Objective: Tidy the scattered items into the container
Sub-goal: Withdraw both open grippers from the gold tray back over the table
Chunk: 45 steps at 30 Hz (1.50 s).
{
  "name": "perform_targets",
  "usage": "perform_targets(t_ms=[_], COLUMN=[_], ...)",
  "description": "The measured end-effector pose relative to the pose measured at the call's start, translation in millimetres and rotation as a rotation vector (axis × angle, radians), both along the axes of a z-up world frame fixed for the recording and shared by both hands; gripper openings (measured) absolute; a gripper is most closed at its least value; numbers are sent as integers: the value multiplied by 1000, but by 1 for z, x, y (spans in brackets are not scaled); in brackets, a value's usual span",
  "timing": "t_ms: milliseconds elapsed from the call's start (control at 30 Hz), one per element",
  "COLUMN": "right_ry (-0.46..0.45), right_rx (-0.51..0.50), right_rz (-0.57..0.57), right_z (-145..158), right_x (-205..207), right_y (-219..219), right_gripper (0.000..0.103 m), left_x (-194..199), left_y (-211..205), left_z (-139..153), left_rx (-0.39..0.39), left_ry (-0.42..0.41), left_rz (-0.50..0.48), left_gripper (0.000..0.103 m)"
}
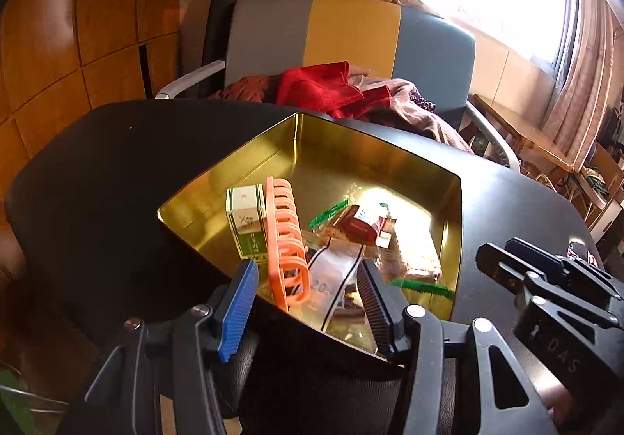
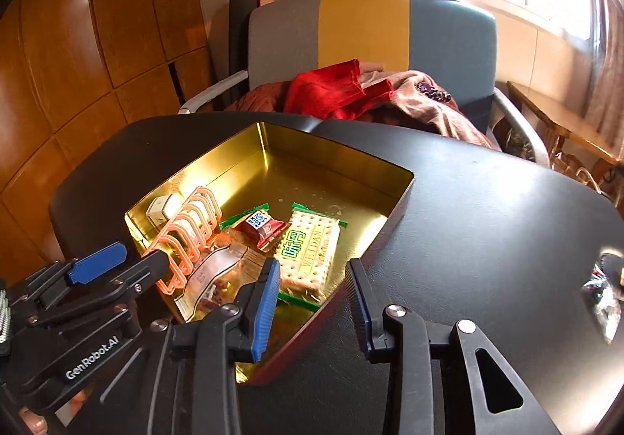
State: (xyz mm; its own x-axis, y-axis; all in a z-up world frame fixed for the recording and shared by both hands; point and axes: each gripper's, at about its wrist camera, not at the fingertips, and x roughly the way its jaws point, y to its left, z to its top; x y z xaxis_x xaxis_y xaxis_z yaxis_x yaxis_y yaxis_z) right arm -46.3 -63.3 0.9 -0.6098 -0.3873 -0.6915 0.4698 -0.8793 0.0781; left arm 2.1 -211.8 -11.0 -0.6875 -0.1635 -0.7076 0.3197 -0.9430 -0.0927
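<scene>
While the left gripper (image 1: 308, 302) and the right gripper (image 2: 312, 302) hang with fingers apart and empty, the shiny gold metal tin (image 2: 343, 158) on the black table (image 2: 487, 224) holds an orange plastic hair claw (image 1: 284, 236) and snack packets (image 2: 308, 251).

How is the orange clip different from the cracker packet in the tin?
The clip is orange with open loops; the cracker packet is a pale, solid rectangle with green ends. The clip stands tilted on edge; the packet lies flat. Both sit inside the gold tin.

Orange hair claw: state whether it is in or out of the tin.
In: the orange hair claw rests inside the gold tin.
</scene>
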Motion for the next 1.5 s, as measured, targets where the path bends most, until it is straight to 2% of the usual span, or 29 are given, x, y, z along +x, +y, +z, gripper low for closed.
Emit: perform_targets(t_ms=[133,467,833,1000,1267,1500], right_ry=[22,21,62,51,-11,-72], right_rx=[16,29,78,83,67,46], right_rz=[-13,-49,-95,-186,-395,-529], right_z=[2,-2,-2,-6,-21,-39], right_x=[11,29,47,41,24,16], right_y=[7,23,43,81,169,239], right_gripper=[43,44,52,53,53,55], left_x=[6,26,31,18,-6,-16], left_y=[6,21,40,64,118,157], left_z=[-2,-5,-5,-4,-3,-13], left_rx=[7,16,-5,-8,-34,-42], left_ry=[-4,-8,-20,-23,-28,-63], left_rz=[-6,-21,-58,-131,-280,-394], left_gripper=[54,55,55,55,55,55])
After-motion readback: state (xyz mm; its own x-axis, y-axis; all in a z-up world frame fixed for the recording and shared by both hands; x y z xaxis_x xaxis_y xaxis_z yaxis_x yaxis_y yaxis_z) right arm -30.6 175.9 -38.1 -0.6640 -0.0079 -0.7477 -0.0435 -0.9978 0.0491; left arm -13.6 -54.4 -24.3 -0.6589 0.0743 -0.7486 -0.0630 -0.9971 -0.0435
